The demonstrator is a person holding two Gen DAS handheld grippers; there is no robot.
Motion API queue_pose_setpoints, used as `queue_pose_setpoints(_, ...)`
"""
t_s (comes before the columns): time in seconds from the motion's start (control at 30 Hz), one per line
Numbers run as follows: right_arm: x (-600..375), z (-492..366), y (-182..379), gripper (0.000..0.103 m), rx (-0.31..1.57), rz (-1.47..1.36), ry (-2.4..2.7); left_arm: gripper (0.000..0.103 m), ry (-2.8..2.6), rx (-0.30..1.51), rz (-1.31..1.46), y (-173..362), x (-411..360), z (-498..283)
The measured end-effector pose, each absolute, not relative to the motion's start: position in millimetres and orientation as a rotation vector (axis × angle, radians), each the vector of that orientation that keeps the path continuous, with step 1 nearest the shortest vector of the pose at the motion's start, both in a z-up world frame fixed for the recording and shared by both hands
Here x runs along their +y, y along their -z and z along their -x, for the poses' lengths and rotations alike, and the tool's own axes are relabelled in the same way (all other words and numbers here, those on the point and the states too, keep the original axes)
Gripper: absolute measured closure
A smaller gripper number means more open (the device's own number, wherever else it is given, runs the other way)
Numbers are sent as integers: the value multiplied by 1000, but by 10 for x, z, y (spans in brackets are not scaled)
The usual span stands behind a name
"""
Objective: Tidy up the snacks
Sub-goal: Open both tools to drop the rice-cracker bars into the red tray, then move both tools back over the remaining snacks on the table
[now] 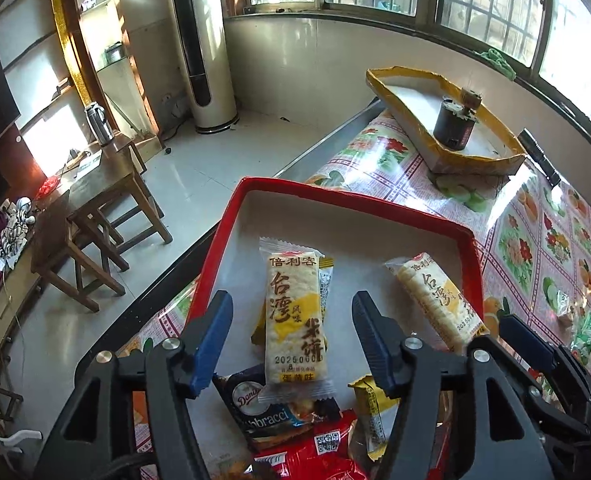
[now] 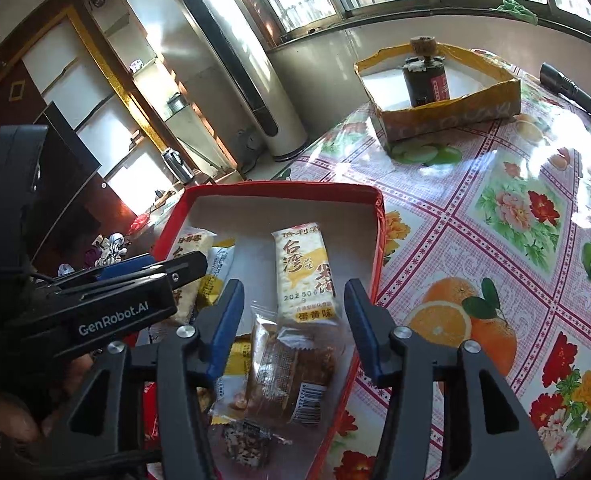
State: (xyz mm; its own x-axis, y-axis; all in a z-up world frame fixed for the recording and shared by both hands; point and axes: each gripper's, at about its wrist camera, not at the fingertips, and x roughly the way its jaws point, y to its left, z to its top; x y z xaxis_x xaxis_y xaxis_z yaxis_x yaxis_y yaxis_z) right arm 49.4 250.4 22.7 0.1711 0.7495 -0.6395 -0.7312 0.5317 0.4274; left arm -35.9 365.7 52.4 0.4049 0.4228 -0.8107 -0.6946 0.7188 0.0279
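Both claws hang over the red-rimmed cardboard tray (image 1: 427, 216) with their blue-padded jaws apart and nothing pinched between them. Under the left gripper (image 1: 291, 334) lies a white and yellow rice cracker packet with brown Chinese lettering (image 1: 295, 320), flat on the tray's pale floor, clear of both pads. A second rice cracker packet of the same kind (image 1: 435, 300) lies tilted toward the tray's right wall, and in the right wrist view it sits ahead of the right gripper (image 2: 293, 320), its near end resting on a clear-wrapped brown cake (image 2: 291, 368). Crowding the near end of the tray are a dark Danisa Abbracci pouch (image 1: 255, 412), a red foil packet (image 1: 319, 452) and yellow-edged wrappers (image 1: 369, 408), piled over one another.

Beyond the tray, the flower-and-fruit patterned plastic tablecloth (image 2: 495, 240) carries a yellow-rimmed cardboard box (image 2: 455, 116) holding a dark cylindrical can with a brown stopper (image 2: 425, 76), and a black flashlight (image 2: 571, 88) beside it. Small green sachets (image 1: 587, 332) lie on the cloth to the right. Off the table stand a tall white tower air conditioner (image 2: 239, 68) and wooden stools (image 1: 95, 216).
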Motion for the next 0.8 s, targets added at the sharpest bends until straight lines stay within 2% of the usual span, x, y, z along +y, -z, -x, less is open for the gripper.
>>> queue_pose_setpoints(0.3, 1550, -375, -299, 42, 875, -120, -927, 34, -648, 896, 293, -590, 3192, 354)
queue_pose_setpoints(0.8, -122, -282, -52, 40, 904, -231, -615, 34, -411, 972, 178, -487, 2104, 124)
